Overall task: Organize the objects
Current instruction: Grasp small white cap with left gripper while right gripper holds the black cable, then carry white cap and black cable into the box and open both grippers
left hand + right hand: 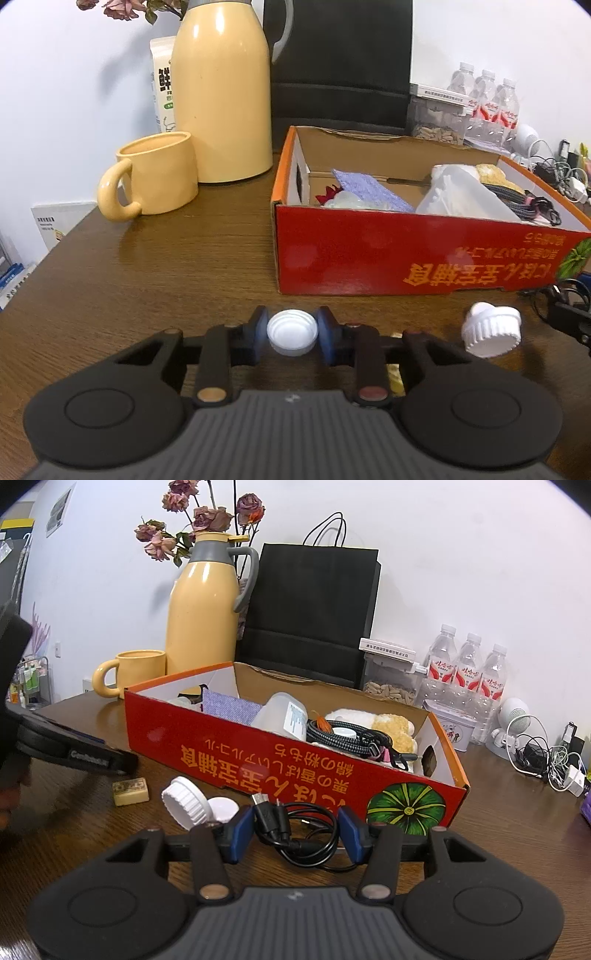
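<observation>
1. Grip on the left: the left gripper [291, 332] is clenched on a small white plastic bottle cap [292, 332], its blue pads [261, 329] pressing the cap from both sides, open side of the cap facing up, just above the brown wooden table [166, 266].
2. The right gripper [299, 830] is spread wide, grasping nothing; a coiled black USB cable [299, 830] lies on the table between its blue pads [242, 832], apart from both.
3. A larger white ribbed screw lid [184, 805] rests tilted on the table just left of the cable, leaning against a flat white disc [223, 808].
4. A small cream-coloured rectangular tile [130, 791] lies near the lid, further left.
5. The red-and-orange open cardboard box [280, 760] stands behind these things, holding a purple cloth [229, 707], a translucent plastic container [280, 714], a braided cord [332, 734] and a plush toy [388, 723].
6. A pale yellow ceramic mug [155, 175] and a tall yellow thermos jug [221, 92] stand left of the box.
</observation>
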